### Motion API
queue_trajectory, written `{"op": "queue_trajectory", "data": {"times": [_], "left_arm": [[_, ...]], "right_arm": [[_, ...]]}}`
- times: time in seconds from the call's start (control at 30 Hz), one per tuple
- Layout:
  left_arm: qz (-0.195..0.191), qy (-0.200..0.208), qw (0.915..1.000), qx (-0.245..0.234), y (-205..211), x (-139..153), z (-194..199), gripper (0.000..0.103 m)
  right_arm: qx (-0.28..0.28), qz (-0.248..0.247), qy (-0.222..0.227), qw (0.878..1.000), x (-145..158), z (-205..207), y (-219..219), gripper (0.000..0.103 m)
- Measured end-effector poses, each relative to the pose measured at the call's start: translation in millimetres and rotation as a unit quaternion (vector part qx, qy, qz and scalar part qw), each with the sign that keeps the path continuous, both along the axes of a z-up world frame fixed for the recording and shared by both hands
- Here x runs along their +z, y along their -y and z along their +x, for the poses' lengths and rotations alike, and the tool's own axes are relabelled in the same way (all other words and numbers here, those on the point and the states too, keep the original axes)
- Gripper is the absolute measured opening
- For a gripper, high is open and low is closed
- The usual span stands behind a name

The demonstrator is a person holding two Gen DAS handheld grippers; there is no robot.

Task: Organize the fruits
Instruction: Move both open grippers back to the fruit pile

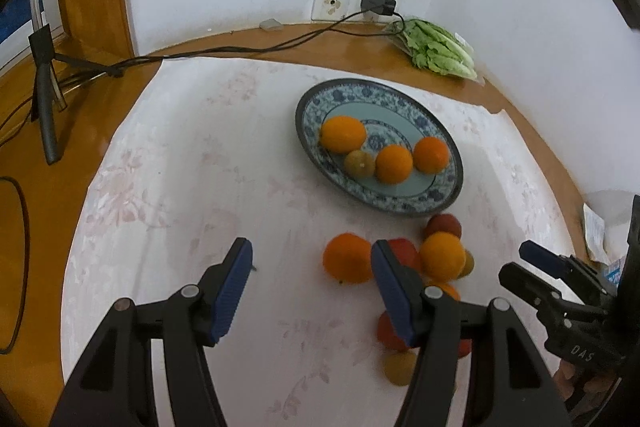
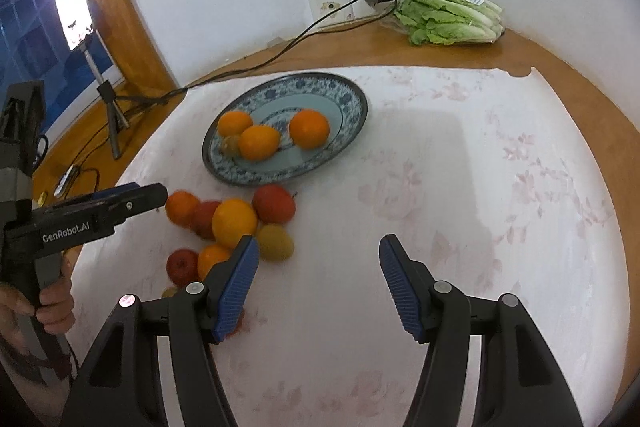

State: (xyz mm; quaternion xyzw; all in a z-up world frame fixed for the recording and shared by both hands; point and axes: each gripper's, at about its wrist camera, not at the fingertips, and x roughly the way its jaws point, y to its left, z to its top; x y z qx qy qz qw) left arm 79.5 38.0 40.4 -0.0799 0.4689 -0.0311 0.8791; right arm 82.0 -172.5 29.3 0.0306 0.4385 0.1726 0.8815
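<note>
A blue-and-white plate (image 1: 400, 206) (image 2: 352, 95) holds three oranges and a small brownish-green fruit. In front of it a loose pile lies on the flowered cloth: oranges (image 1: 442, 255) (image 2: 234, 223), red fruits (image 1: 443, 225) (image 2: 274, 203) and a yellowish one (image 2: 274, 242). My left gripper (image 1: 312, 245) (image 2: 140, 195) is open and empty, with one orange (image 1: 347, 258) just ahead by its right finger. My right gripper (image 2: 319, 242) (image 1: 536, 259) is open over bare cloth, the pile beside its left finger. Part of the pile is hidden behind the fingers.
Bagged lettuce (image 1: 440, 51) (image 2: 448, 17) lies at the back by the wall. A charger (image 1: 378, 3) with its cable runs left across the wooden table. A tripod (image 1: 44, 83) with a lit phone (image 2: 74, 11) stands at the left. A hand (image 2: 52, 303) grips the left tool.
</note>
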Motion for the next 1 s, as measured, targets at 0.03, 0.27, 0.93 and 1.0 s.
{"op": "queue_trajectory", "data": {"times": [0.03,0.27,0.93,1.0], "left_arm": [[0.002,-0.001,1.0,0.001,-1,-1,-1,0.065],[-0.005,-0.009,0.9999,0.011,-6,-5,-15,0.065],[-0.022,-0.017,0.9996,0.002,-1,-9,-40,0.065],[-0.022,-0.019,0.9996,-0.003,3,-10,-41,0.065]], "right_arm": [[0.002,-0.003,-0.001,1.0,-1,-3,0,0.064],[0.006,-0.011,-0.008,1.0,-7,-18,2,0.064],[-0.01,-0.005,-0.034,0.999,-24,-37,13,0.064],[-0.009,-0.003,-0.032,0.999,-25,-38,14,0.064]]}}
